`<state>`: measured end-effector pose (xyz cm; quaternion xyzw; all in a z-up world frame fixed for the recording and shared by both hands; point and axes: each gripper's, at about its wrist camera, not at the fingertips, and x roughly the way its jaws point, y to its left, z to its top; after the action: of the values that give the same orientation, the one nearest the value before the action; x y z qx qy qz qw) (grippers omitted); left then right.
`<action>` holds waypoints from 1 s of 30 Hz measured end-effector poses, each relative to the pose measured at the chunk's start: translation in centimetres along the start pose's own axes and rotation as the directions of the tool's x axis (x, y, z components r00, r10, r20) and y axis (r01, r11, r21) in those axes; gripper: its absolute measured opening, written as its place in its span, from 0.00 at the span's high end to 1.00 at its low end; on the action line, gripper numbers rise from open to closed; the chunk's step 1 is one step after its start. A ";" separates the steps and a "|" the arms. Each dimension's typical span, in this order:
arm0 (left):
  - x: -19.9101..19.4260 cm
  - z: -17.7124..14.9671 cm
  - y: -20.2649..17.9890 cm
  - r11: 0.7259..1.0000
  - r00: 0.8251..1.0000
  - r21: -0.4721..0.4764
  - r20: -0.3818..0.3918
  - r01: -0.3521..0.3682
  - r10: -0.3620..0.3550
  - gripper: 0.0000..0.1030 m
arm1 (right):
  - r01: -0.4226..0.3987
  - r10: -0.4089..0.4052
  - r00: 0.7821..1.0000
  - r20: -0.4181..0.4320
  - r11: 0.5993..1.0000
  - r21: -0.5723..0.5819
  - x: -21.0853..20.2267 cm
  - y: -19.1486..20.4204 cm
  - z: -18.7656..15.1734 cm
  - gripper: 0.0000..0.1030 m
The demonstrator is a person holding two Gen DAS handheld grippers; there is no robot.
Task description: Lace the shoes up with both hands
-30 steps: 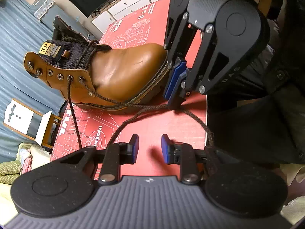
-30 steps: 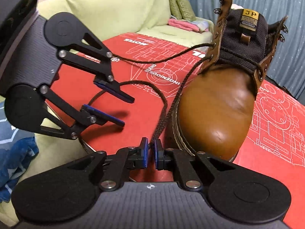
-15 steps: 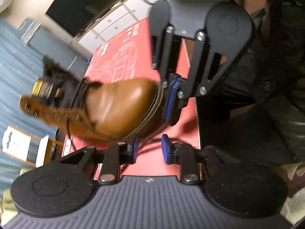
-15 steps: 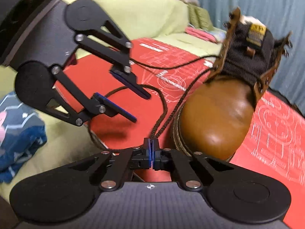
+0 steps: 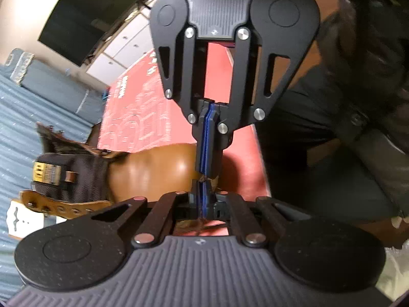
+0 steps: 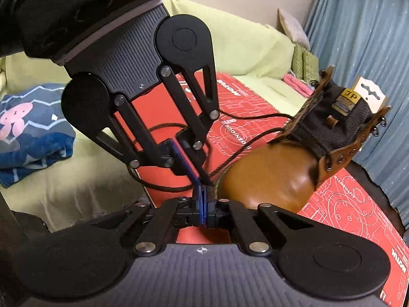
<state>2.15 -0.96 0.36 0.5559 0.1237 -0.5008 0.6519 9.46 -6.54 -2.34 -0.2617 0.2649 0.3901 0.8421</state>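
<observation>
Tip-to-tip hand-over of a lace end. The brown leather boot stands on a red printed mat near that mat's front edge, toe toward the two tools, its dark tongue and eyelet flaps open. A dark lace runs from the eyelets across the mat and curls in a loop toward the tools.

The right gripper has its jaws pressed together; a frayed bit of lace shows at their tip in the left wrist view, so they appear to be pinching the lace end. The left gripper meets it head-on, tips almost touching; its jaws are closing, narrowed to a slit with brown cord visible between them.

The opposed placement probably lets one tool steady the thin end while the other takes a second grip next to it, which threading a small eyelet requires. Both grips lie just off the toe, clear of the upper, leaving slack in the lace. The upper eyelets look unthreaded, so lacing seems to be at an early stage.
</observation>
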 end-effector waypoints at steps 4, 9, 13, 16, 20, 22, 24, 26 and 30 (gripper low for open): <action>-0.2 0.8 3.1 0.987 0.990 -0.085 -0.036 -0.137 0.134 0.98 | 0.038 -0.040 0.996 0.086 0.999 0.022 -2.2 -1.5 -0.2 0.99; 1.5 1.4 8.1 0.928 0.949 -0.213 -0.138 -0.307 0.283 0.98 | 0.180 -0.231 0.957 0.174 0.947 0.268 -4.2 -6.1 -1.0 0.99; 3.9 2.0 10.1 0.923 0.927 -0.181 -0.228 -0.340 0.297 0.98 | 0.195 -0.283 0.950 0.129 0.865 0.463 -3.4 -9.9 -2.2 0.97; 5.4 2.6 10.4 0.941 0.925 -0.125 -0.265 -0.313 0.273 0.98 | 0.176 -0.285 0.949 0.132 0.831 0.528 -3.2 -11.0 -3.0 0.97; 7.2 3.1 10.4 0.959 0.922 -0.065 -0.300 -0.277 0.246 0.98 | 0.159 -0.276 0.952 0.133 0.817 0.554 -2.9 -11.5 -3.7 0.97; 7.7 3.3 10.4 0.962 0.919 -0.040 -0.310 -0.270 0.245 0.98 | 0.152 -0.268 0.955 0.131 0.815 0.559 -2.7 -11.5 -3.9 0.97; 7.8 3.4 10.4 0.965 0.920 -0.032 -0.312 -0.260 0.237 0.98 | 0.144 -0.261 0.956 0.131 0.813 0.565 -3.5 -11.2 -4.3 0.97; 8.0 3.5 10.4 0.967 0.918 -0.002 -0.316 -0.253 0.239 0.98 | 0.136 -0.254 0.958 0.132 0.811 0.570 -4.6 -10.9 -4.8 0.97; 8.5 3.6 10.1 0.971 0.916 0.030 -0.328 -0.235 0.232 0.98 | 0.129 -0.249 0.959 0.133 0.807 0.577 -5.4 -10.9 -5.2 0.97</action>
<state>12.71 -9.62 1.62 0.6390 0.1661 -0.3189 0.6800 13.89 -18.79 -0.03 0.0138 0.2533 0.2329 0.9388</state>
